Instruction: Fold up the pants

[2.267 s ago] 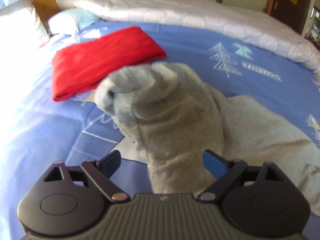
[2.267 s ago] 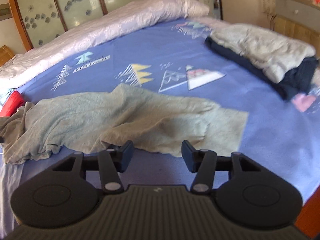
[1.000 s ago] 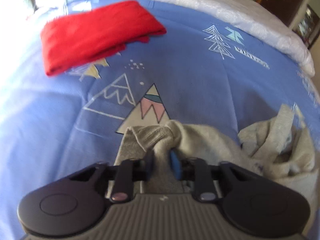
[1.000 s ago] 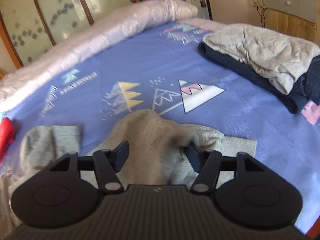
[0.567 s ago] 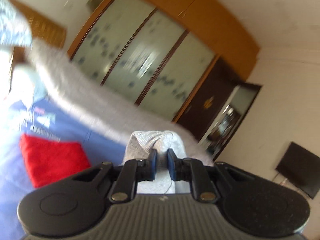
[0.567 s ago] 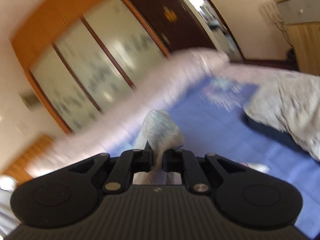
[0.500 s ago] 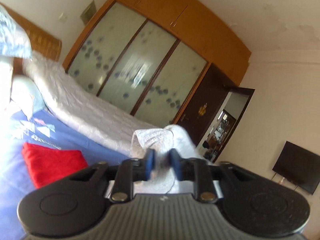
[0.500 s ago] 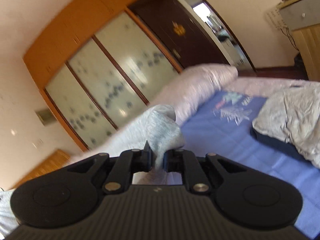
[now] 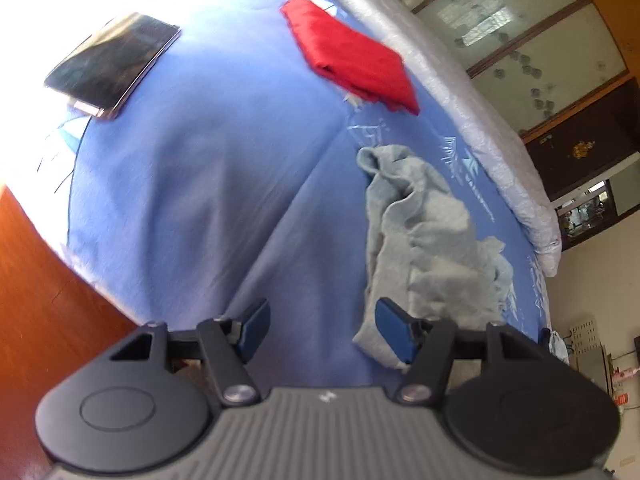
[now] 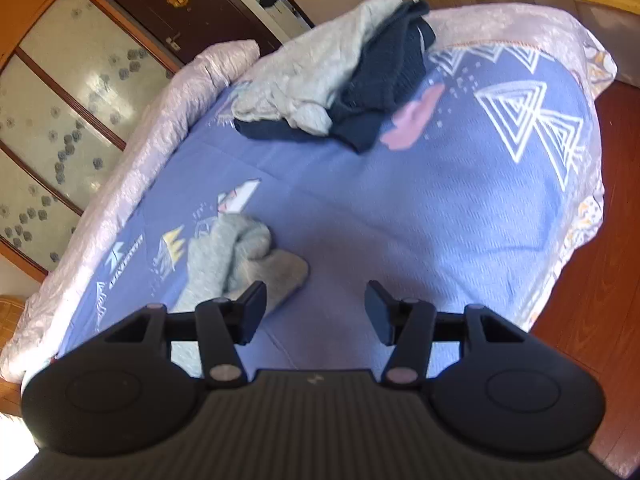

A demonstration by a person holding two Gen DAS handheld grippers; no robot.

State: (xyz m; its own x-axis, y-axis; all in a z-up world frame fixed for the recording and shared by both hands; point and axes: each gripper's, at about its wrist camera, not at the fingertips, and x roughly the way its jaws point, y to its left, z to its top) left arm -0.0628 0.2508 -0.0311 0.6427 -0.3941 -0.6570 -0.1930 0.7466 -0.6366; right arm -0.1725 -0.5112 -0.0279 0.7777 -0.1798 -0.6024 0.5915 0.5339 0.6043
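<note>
Both sets of jaws are spread and opening wider, nothing between them: left gripper [image 9: 320, 330] has only blue bedsheet [image 9: 200, 200] in the gap, right gripper [image 10: 316, 312] same. Grey pants [image 9: 420, 240] lie crumpled on the sheet, not flat, bunched into a long ridge that runs away from the left gripper; its right blue fingertip sits in front of the near end of the fabric, can't tell if it touches. In the right wrist view the same pants [image 10: 240, 264] show as a lump just past the left fingertip, off to the side of the gap. My read: this is a release, with the garment dropped on the bed for laying out, and no fold made yet. Next move calls for re-gripping two matching corners, waistband or cuffs, and pulling the cloth flat before any fold; neither gripper is lined up on the fabric, so both need to swing inward first. Hard to make out: which end is waist and which is legs, too bunched. Near end of the pants is hidden behind the gripper bodies in both views. Also on the bed: red folded cloth [image 9: 352, 56], phone [image 9: 112, 64] near the edge, and a pile of grey and navy clothes [image 10: 340, 76] well apart from the pants.
</note>
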